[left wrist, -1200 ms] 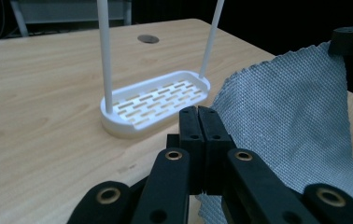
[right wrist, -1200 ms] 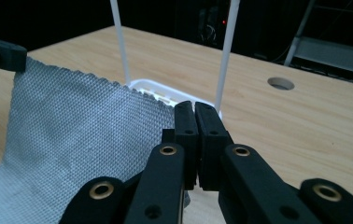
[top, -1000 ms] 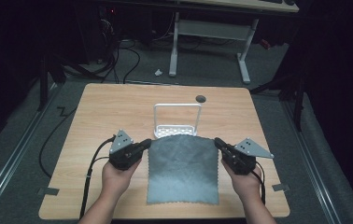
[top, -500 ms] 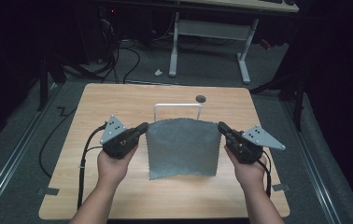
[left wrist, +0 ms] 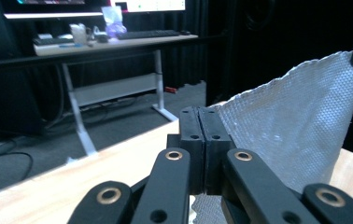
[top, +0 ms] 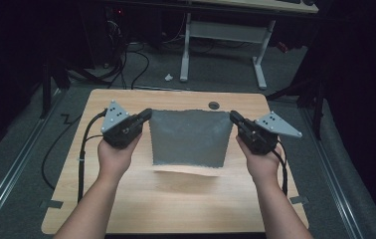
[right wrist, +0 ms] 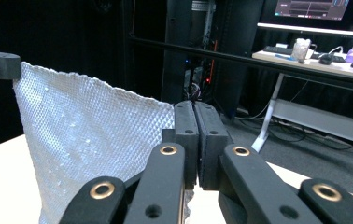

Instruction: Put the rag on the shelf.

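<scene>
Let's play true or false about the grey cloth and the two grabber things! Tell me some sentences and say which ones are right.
1. The grey cloth hangs in the air between the two grippers. True.
2. The left gripper has its jaws wide open with nothing in them. False: its jaws are shut on a top corner of the cloth.
3. The right gripper pinches the other top corner of the cloth. True.
4. The cloth lies flat on the wooden table. False: it is lifted, and its lower edge hangs just above the tabletop.
5. A small round hole sits in the table near its far edge. True.
</scene>
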A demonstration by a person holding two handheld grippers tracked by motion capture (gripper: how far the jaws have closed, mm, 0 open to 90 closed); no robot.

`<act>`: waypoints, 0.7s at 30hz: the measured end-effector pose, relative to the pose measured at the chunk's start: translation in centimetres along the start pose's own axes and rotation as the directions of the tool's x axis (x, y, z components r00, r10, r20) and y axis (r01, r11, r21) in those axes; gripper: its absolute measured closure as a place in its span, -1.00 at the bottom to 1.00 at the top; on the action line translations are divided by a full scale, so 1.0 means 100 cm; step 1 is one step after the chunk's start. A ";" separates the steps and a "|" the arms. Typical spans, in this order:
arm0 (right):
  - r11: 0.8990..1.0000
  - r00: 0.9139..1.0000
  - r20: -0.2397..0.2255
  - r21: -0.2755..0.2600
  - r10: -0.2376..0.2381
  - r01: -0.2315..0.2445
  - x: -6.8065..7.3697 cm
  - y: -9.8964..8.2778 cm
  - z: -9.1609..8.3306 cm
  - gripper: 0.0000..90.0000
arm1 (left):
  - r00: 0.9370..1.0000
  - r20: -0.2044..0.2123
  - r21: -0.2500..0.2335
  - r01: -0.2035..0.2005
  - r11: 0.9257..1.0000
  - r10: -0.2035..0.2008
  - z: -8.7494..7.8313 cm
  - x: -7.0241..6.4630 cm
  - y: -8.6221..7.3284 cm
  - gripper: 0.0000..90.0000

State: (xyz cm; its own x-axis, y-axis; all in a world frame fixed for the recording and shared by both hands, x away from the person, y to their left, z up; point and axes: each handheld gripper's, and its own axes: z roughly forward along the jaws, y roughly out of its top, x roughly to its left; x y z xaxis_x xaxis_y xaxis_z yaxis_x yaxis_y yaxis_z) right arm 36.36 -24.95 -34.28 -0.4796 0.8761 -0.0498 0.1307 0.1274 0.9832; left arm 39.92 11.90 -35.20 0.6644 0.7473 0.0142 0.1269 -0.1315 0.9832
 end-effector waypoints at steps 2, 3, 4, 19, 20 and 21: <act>1.000 1.000 0.005 0.001 0.009 -0.009 -0.004 0.005 0.006 0.99 | 1.000 -0.011 0.004 -0.010 1.000 0.010 0.005 0.004 0.005 0.99; 1.000 1.000 0.005 0.001 0.009 -0.009 -0.004 0.005 0.006 0.99 | 1.000 -0.012 0.002 -0.010 1.000 0.010 0.007 0.006 0.008 0.99; 1.000 1.000 0.007 -0.001 0.012 -0.012 -0.005 0.008 0.008 0.99 | 1.000 -0.015 0.003 -0.011 1.000 0.011 0.009 0.009 0.011 0.99; 1.000 0.999 0.037 0.002 -0.003 0.003 -0.025 0.037 0.055 0.99 | 0.995 -0.102 0.011 -0.012 1.000 0.014 0.052 0.046 0.040 0.99; 1.000 0.999 0.033 0.000 0.002 -0.002 -0.027 0.036 0.059 0.99 | 0.994 -0.109 0.011 -0.003 1.000 0.004 0.056 0.048 0.040 0.99; 1.000 0.999 0.033 0.000 0.002 -0.002 -0.031 0.035 0.063 0.99 | 0.994 -0.109 0.009 0.008 1.000 -0.008 0.061 0.050 0.039 0.99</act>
State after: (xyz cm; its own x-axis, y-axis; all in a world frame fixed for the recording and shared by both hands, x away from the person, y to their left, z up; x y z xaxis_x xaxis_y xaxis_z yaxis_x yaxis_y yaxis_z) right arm 43.81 -24.26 -31.76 -0.4503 0.8913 -0.0532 0.1320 0.1254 0.9833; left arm 48.19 11.17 -32.38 0.5789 0.8150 0.0267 0.1389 -0.1308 0.9816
